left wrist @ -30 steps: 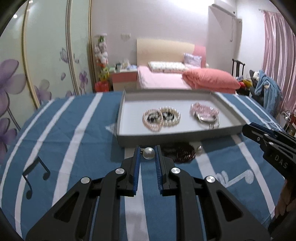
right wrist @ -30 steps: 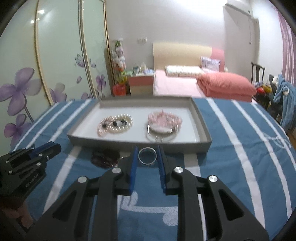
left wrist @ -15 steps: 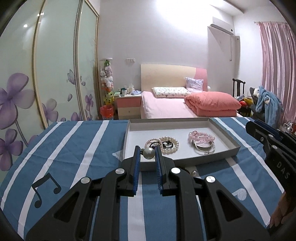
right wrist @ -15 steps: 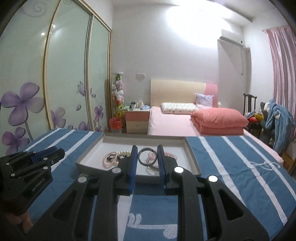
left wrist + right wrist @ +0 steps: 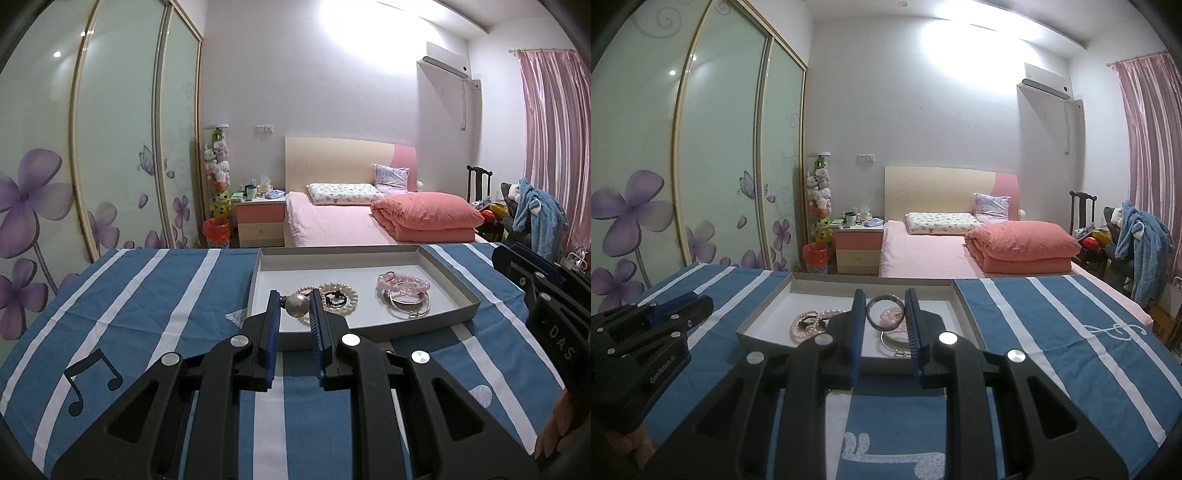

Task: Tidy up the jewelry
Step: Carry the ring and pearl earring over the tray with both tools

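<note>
Jewelry is split between the grey tray (image 5: 452, 280) and your two tools. Inside the tray, toward its left end, lie the pearl bracelets (image 5: 338, 297); toward its right end sit the pink bead bracelet (image 5: 402, 282) and the silver bangle (image 5: 408, 306). The tray rests on the blue striped cloth (image 5: 147, 295) covering the counter, near the counter's far edge.

Risks:
- Your left hand-held gripper (image 5: 294, 306) is drawn nearly together and pinches a single large pearl bead (image 5: 296, 305) at the very tips of its blue pads. A round, smooth bead held this far out can squirt free if your squeeze slackens or you tilt suddenly. It hangs above the tray's near left corner, so a slip could send it rolling onto the cloth rather than into the tray. A dark piece shows just left of the bead; you cannot tell from here whether it is attached.
- Your right hand-held gripper (image 5: 885, 312) is likewise nearly closed, clamping a metal ring (image 5: 885, 312) across its width. The ring could pivot or pop out sideways under uneven pressure. It sits over the tray's near wall, above the pink bracelet and bangle; releasing from height may let it bounce or tangle with them.
- Both tools converge on one tray; mind a collision.
</note>
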`<state>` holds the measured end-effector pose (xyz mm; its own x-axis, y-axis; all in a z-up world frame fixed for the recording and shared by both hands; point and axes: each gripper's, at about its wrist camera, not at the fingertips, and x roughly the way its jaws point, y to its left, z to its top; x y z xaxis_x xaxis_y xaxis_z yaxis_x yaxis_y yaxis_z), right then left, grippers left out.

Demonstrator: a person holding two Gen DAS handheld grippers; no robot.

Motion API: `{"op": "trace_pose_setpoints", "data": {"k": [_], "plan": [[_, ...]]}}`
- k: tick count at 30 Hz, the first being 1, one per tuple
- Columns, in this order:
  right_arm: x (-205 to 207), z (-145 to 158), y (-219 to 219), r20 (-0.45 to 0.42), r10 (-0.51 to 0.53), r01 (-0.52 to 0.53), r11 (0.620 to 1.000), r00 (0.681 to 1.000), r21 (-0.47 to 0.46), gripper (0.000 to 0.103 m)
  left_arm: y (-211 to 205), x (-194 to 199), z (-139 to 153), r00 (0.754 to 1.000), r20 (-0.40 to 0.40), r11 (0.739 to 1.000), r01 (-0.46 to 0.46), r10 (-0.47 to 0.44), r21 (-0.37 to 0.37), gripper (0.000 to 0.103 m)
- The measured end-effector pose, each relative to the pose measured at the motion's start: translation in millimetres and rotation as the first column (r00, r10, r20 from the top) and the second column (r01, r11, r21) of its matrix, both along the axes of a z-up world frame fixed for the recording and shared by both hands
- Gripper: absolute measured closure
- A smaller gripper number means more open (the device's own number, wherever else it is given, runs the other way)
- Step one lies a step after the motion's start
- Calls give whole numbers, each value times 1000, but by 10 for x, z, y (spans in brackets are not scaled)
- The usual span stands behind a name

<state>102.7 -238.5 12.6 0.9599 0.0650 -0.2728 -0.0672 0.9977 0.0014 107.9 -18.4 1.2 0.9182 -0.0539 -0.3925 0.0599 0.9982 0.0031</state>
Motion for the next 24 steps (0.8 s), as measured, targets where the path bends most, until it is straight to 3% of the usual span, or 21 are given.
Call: {"op": "trace_pose_setpoints", "data": {"k": [11,24], "plan": [[109,48,27,24,-7,8,1000,1000,-9,81,-39,147,43,1000,-5,1000,8,-8,4,86],[727,4,-17,-29,-7,7,1000,1000,21,81,-92,747,-29,999,-40,1000,11,-11,14,86]]}}
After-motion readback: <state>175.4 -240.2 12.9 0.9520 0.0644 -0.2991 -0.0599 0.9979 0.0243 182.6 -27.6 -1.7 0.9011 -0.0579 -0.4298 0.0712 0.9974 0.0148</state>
